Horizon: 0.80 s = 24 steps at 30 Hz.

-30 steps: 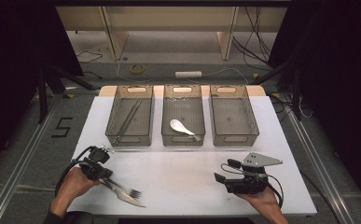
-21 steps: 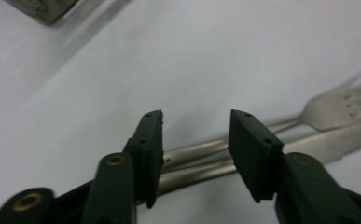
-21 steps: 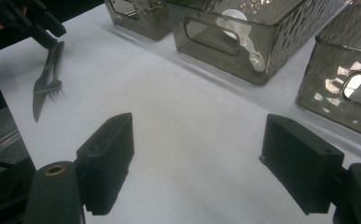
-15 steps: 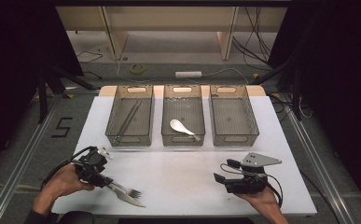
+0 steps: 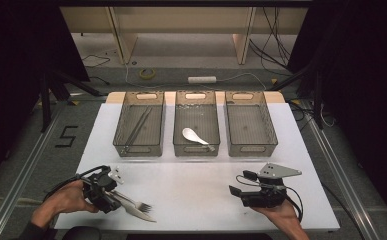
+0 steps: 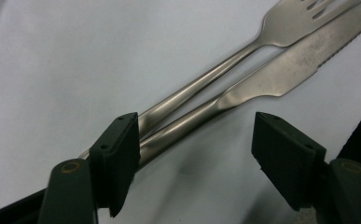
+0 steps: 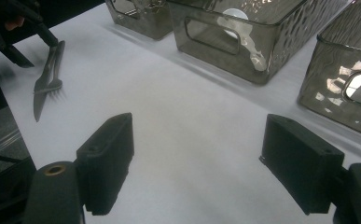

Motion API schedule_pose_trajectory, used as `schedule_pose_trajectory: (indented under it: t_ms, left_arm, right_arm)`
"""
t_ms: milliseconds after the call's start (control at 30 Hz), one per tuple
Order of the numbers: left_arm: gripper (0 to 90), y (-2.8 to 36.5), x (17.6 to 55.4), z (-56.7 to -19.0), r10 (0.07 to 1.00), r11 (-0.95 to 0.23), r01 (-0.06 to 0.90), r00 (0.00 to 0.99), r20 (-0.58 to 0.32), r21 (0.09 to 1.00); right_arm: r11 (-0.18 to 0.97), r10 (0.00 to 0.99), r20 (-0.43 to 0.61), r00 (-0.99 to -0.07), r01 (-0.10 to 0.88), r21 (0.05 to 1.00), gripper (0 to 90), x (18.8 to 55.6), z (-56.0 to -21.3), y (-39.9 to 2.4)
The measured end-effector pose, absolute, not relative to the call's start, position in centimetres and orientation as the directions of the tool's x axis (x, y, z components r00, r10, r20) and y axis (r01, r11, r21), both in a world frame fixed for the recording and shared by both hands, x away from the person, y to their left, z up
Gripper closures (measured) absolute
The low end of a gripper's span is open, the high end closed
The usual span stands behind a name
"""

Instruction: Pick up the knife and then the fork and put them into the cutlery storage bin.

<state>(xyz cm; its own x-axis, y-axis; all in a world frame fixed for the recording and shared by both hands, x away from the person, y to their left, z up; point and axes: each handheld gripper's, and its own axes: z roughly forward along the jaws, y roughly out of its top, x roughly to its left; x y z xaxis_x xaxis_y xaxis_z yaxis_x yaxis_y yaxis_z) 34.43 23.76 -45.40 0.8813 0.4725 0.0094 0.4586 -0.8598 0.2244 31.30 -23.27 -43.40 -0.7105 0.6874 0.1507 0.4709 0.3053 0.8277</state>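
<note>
- The left gripper (image 5: 112,200) is sitting low at the near left corner of the white tabletop (image 5: 196,190), held in the person's left hand (image 5: 63,200).
- Its fingers (image 6: 117,158) have just been opening and are now standing spread apart, pinching nothing.
- A fork (image 6: 225,60) and a knife (image 6: 262,81) are lying side by side on the tabletop, their handles running back between the spread fingers.
- In the left gripper view, the two handles are lying close against the left-hand finger, while the right-hand finger is standing well clear of them.
- In the high view, the fork's tines and the knife's blade are pointing away from the left gripper towards the right, near the front edge.
- The right gripper (image 5: 241,192) is resting at the near right of the tabletop in the person's right hand (image 5: 281,215), well apart from the cutlery.
- Its fingers (image 7: 108,158) are spread wide over bare tabletop, with nothing between them.
- Three grey bins are standing in a row at the far side of the tabletop: the left bin (image 5: 140,145) is holding thin metal pieces, and the middle bin (image 5: 197,147) is holding a white spoon (image 5: 191,135).
</note>
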Motion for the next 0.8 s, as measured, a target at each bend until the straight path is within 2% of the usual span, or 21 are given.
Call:
schedule_pose_trajectory:
  t_ms: [400, 800]
  left_arm:
    - [42.8, 23.3, 34.6, -45.8, 0.406, -0.903, 0.393, 0.913, 0.043, 0.175]
    - [45.8, 22.6, 34.9, -45.9, 0.335, -0.937, 0.326, 0.941, 0.049, 0.127]
  right_arm:
    - [0.31, 0.685, 0.151, -0.713, 0.473, 0.824, 25.9, 31.4, -43.4, -23.2]
    - [0.314, 0.683, 0.151, -0.715, 0.473, 0.823, 25.9, 31.3, -43.4, -23.2]
